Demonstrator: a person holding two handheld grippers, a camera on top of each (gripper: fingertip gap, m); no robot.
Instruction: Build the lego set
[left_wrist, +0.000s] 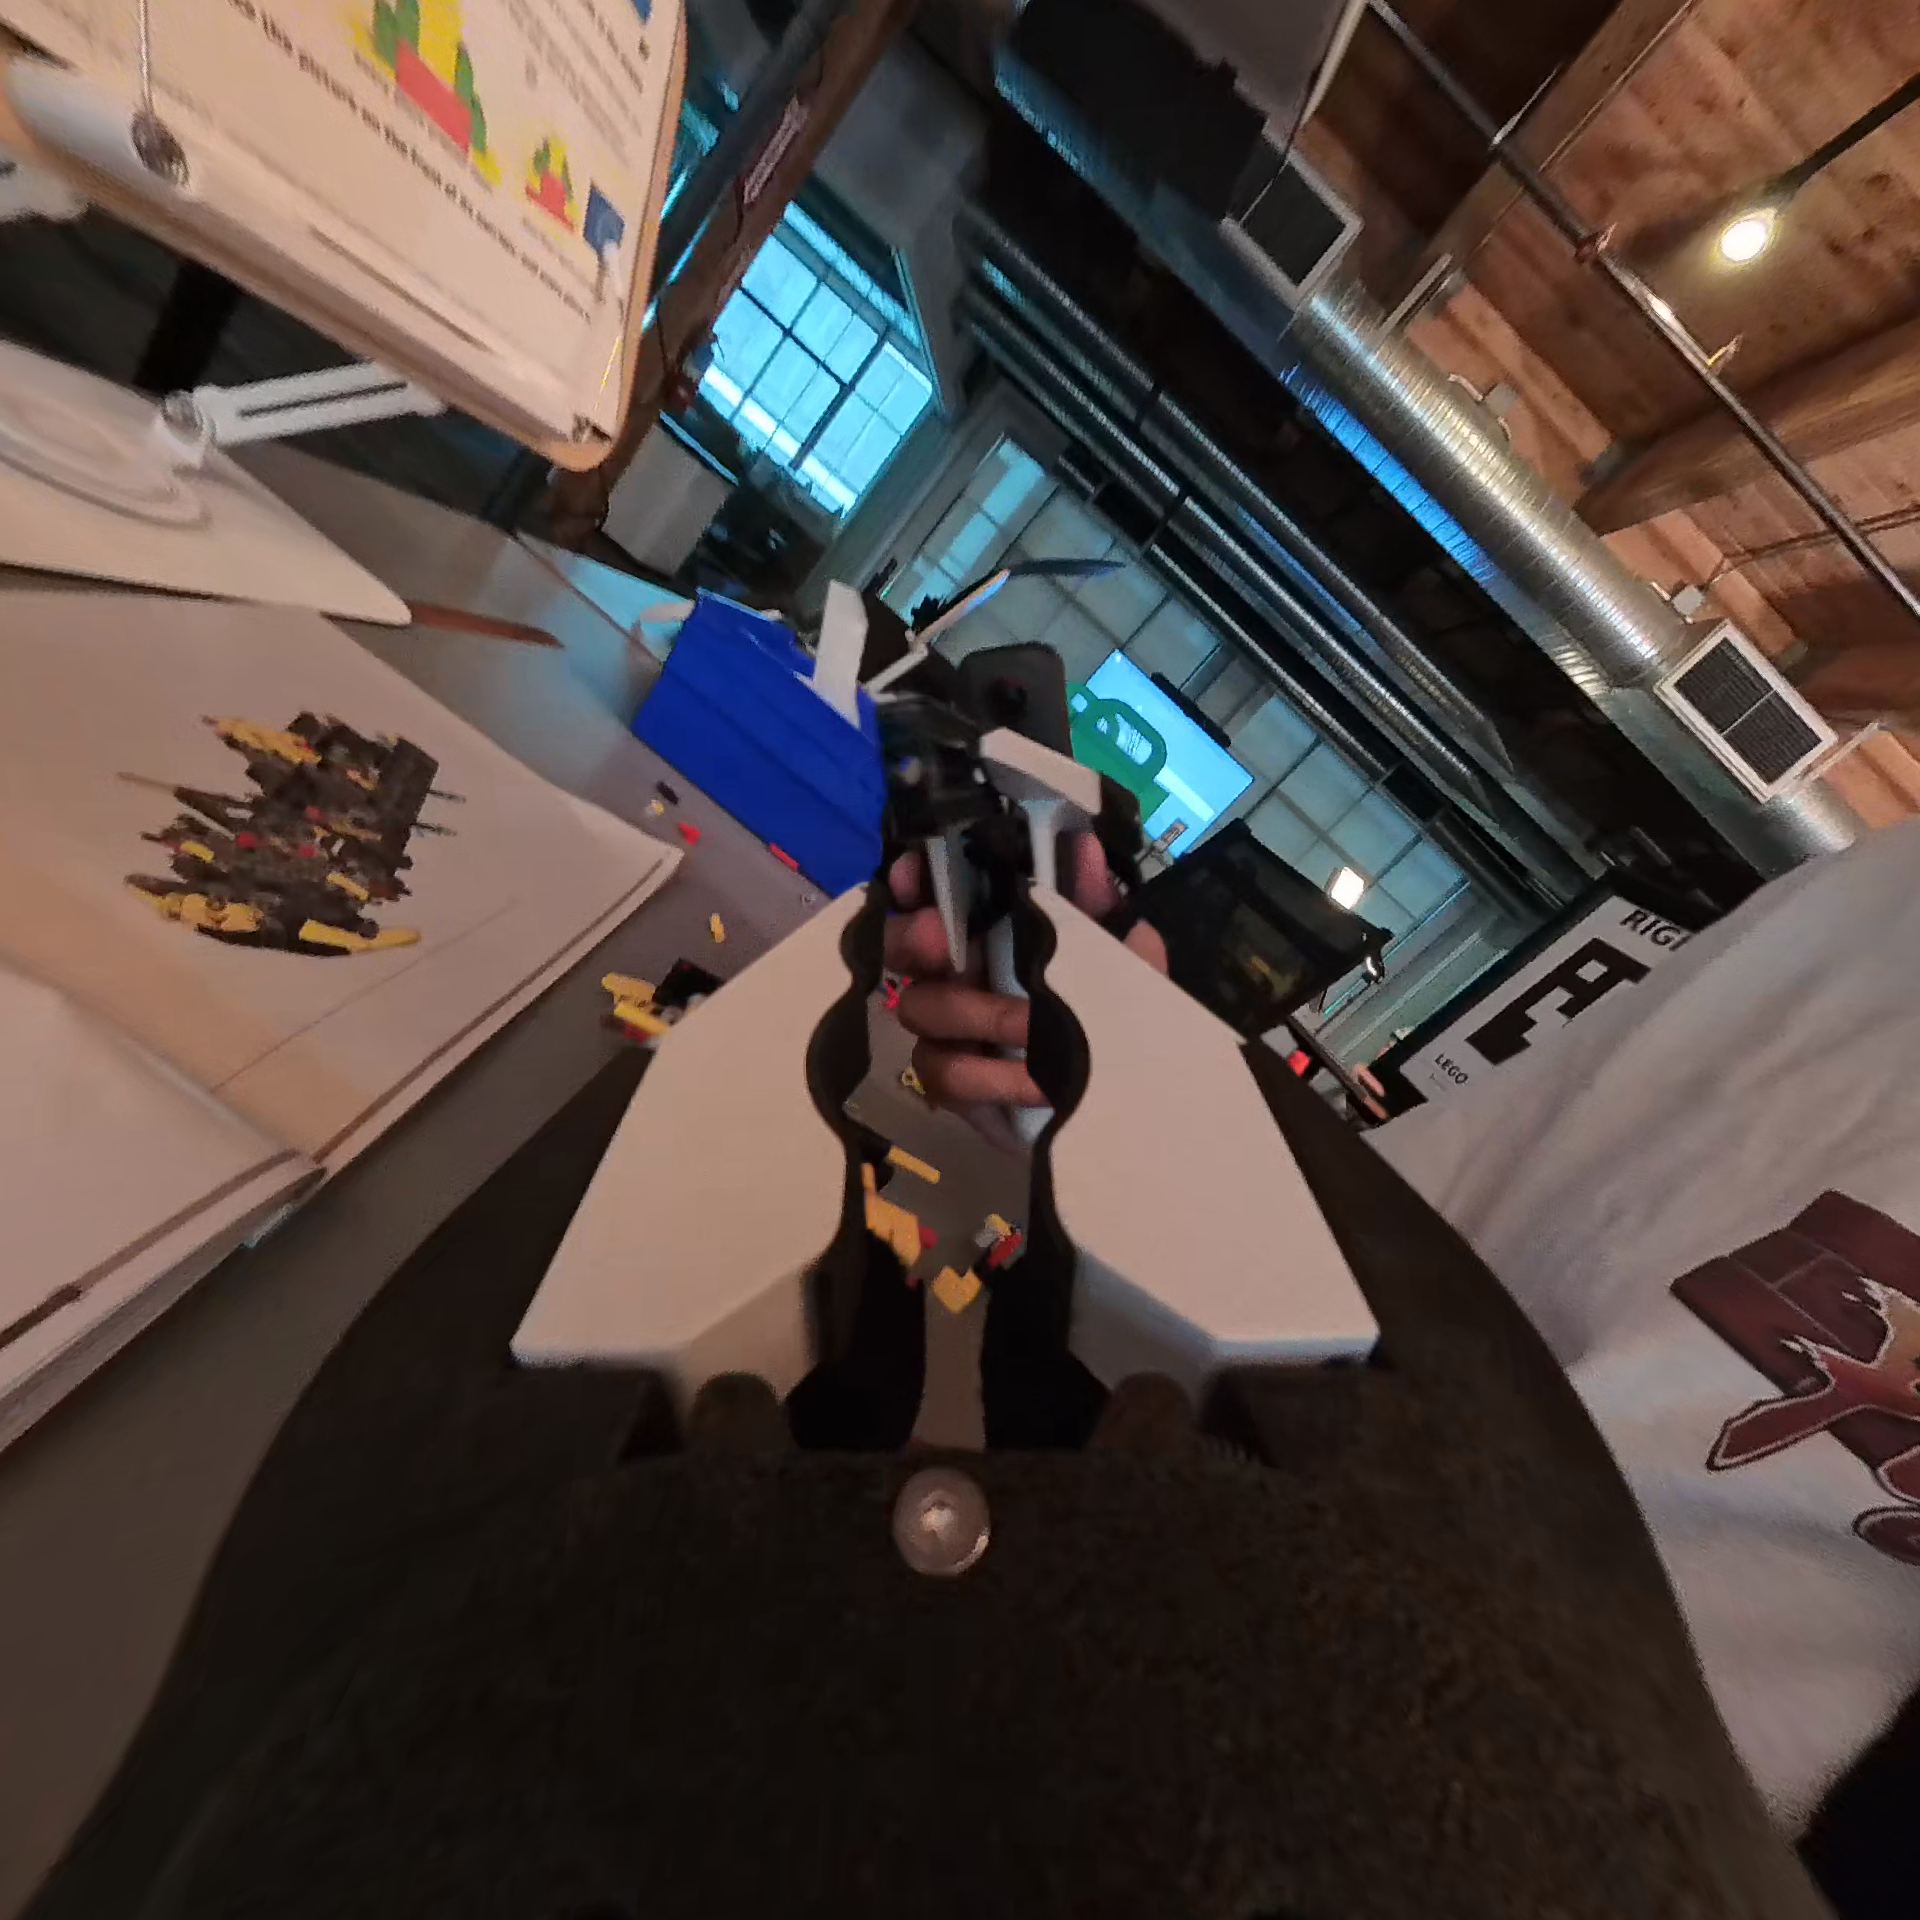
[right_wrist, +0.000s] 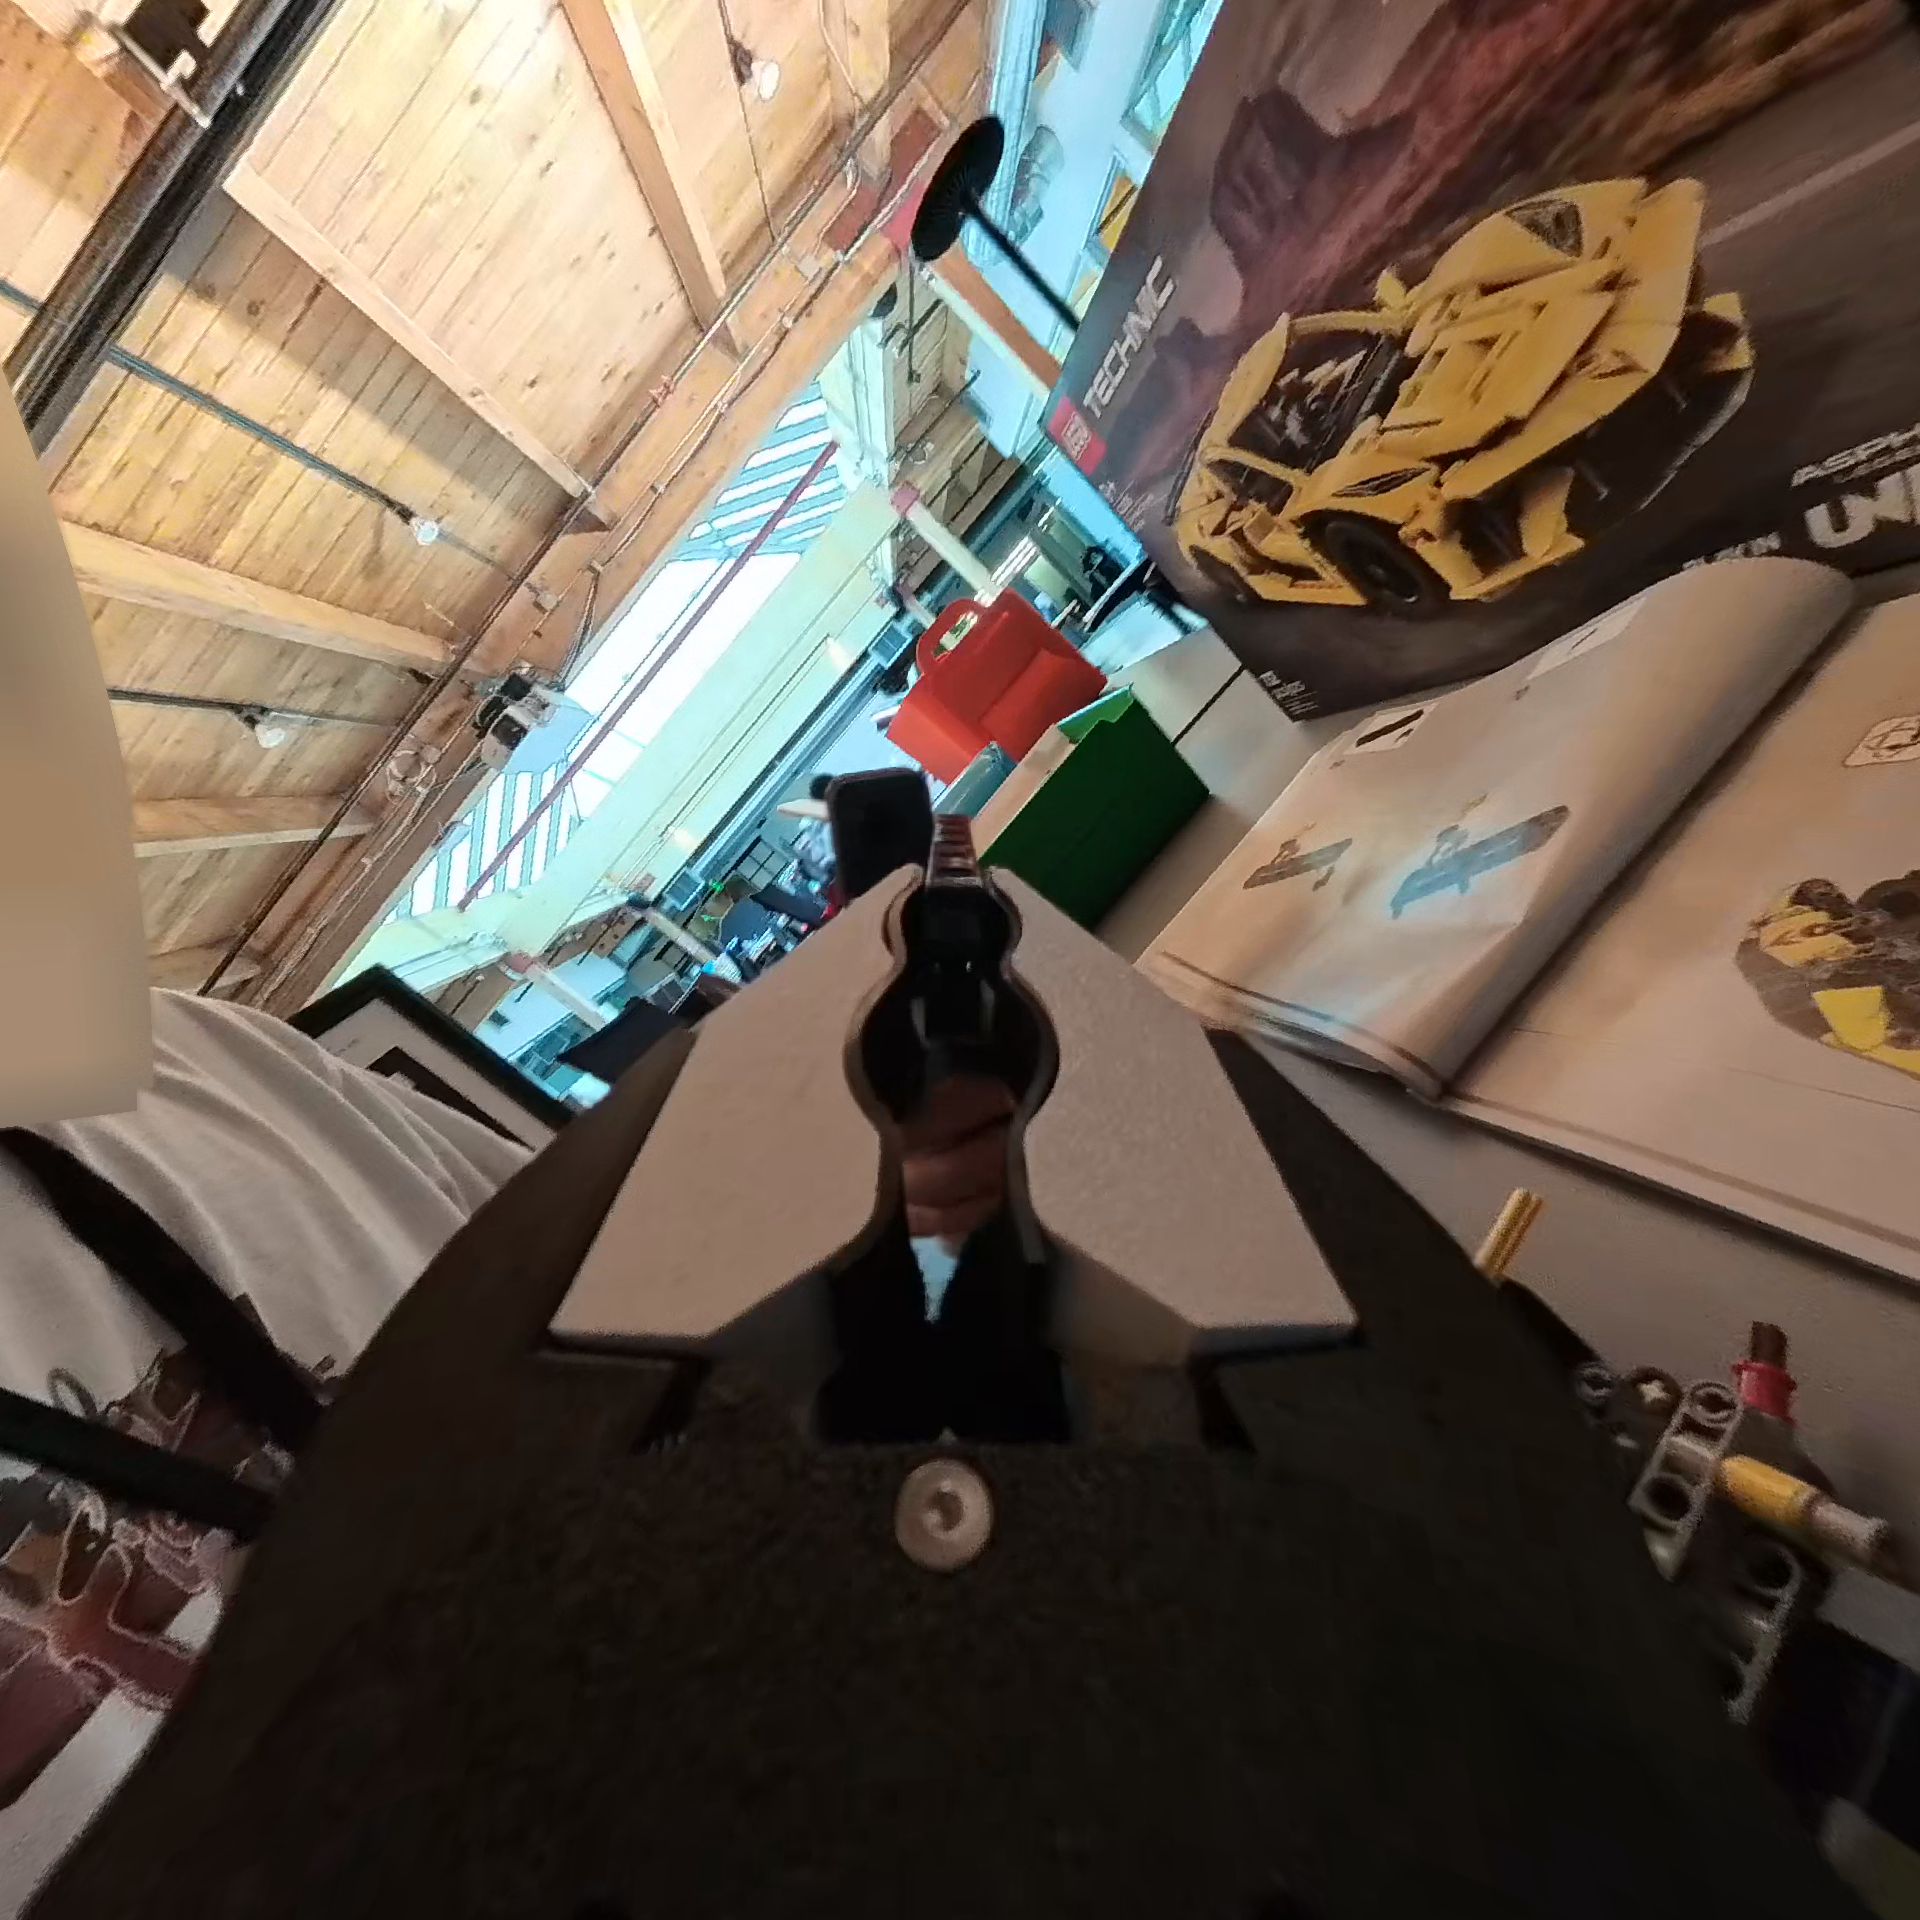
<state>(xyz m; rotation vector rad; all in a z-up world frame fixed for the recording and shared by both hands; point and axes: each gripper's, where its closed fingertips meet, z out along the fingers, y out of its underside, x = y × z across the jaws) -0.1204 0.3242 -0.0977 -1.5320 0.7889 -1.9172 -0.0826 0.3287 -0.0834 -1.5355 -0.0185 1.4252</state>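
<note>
Early in the build, judging by loose yellow pieces (left_wrist: 914, 1236) scattered near the open manual (left_wrist: 312, 831); both grippers raised, left gripper (left_wrist: 948, 914) nearly closed and seemingly empty, right gripper (right_wrist: 951, 883) pinching a dark part (right_wrist: 951, 935).

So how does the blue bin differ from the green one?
The blue bin shows in the left wrist view, beside loose yellow and black pieces on the grey table; the green bin shows in the right wrist view, near the set's box and open instruction booklet. A red container sits behind the green bin, none behind the blue. Both look like boxy plastic bins at the table's far side.
</note>
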